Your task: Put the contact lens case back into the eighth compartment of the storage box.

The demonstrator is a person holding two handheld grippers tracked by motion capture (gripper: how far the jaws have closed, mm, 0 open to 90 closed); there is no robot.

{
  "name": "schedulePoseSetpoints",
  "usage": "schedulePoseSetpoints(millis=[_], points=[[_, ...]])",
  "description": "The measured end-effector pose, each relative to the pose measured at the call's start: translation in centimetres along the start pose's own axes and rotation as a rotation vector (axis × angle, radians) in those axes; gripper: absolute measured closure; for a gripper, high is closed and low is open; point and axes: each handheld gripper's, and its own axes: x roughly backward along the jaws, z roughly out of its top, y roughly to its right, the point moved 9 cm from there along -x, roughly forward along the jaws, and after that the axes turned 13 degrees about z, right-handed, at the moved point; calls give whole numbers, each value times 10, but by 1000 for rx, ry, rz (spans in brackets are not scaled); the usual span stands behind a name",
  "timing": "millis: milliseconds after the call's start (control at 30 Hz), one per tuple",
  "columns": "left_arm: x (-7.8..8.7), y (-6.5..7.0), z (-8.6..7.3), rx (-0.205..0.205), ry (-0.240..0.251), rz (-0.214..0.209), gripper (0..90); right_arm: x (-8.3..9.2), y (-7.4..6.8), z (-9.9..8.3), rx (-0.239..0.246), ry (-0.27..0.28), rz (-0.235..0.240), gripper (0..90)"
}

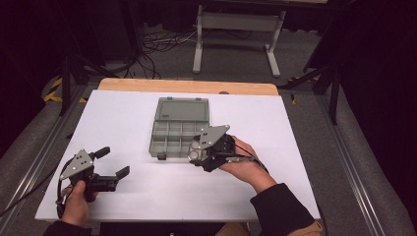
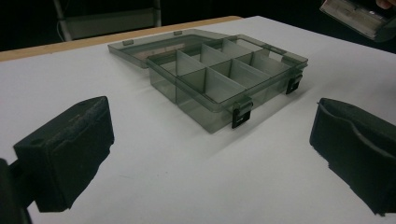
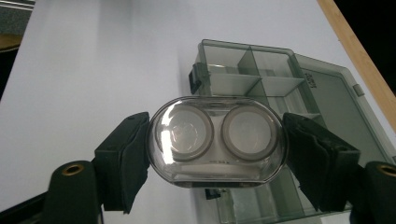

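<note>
Your left gripper (image 1: 112,162) sits low over the near-left part of the table (image 1: 123,118), jaws spread wide with nothing between them; from its own view they frame the box (image 2: 224,86) from a distance, well apart from it, so it looks parked out of the way, or ready to steady the box if it slides. The box itself lies mid-table with its lid (image 1: 183,109) folded flat toward the far edge, all compartments (image 2: 219,74) bare and the two black latches (image 2: 242,114) facing you, which leaves the whole grid free to be loaded from above. Your right gripper (image 1: 199,151) hangs over the box's near right corner, jaws pinching a clear oval case (image 3: 217,140) by its two short ends. That end-on grip keeps the case's flat face, with two round cups inside, turned toward the camera and its long sides free, probably so it can drop between the dividers without the pads fouling a wall. The case is clear of the box, not yet in any compartment; which cell it suits you cannot tell from here.
</note>
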Motion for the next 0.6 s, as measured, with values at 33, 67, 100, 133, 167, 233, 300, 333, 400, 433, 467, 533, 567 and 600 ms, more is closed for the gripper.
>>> schedulePoseSetpoints(millis=[33, 67, 100, 133, 167, 233, 300, 333, 400, 433, 467, 533, 567, 600], points=[[0, 0, 0, 0, 0, -1, 5, 1, 1, 0, -2, 1, -1, 265], [0, 0, 0, 1, -1, -1, 6, 1, 3, 0, -1, 0, -4, 265], [0, 0, 0, 0, 0, 0, 5, 2, 4, 0, -3, -4, -8, 265], [0, 0, 0, 0, -2, 0, 6, 3, 6, 0, -1, -6, -12, 265], [0, 0, 0, 0, -1, -1, 6, 3, 7, 0, -4, -6, -15, 265], [0, 0, 0, 0, -1, 0, 5, 5, 10, 0, -3, -6, -19, 265], [0, 0, 0, 1, -1, 0, 5, 5, 13, -1, -5, -7, -22, 265], [0, 0, 0, 0, -2, -1, 5, 6, 14, -2, -8, -11, -25, 265], [0, 0, 0, 2, -2, 0, 6, 6, 17, -2, -6, -14, -28, 265], [0, 0, 0, 0, -2, 0, 6, 6, 18, -2, -8, -15, -31, 265], [0, 0, 0, -1, 0, 1, 5, 6, 20, -3, -10, -18, -32, 265], [0, 0, 0, 1, 0, 1, 6, 6, 23, -3, -9, -22, -34, 265], [0, 0, 0, 1, 0, 1, 6, 6, 24, -3, -11, -23, -35, 265], [0, 0, 0, 0, 0, 0, 5, 6, 25, -3, -11, -26, -35, 265]])
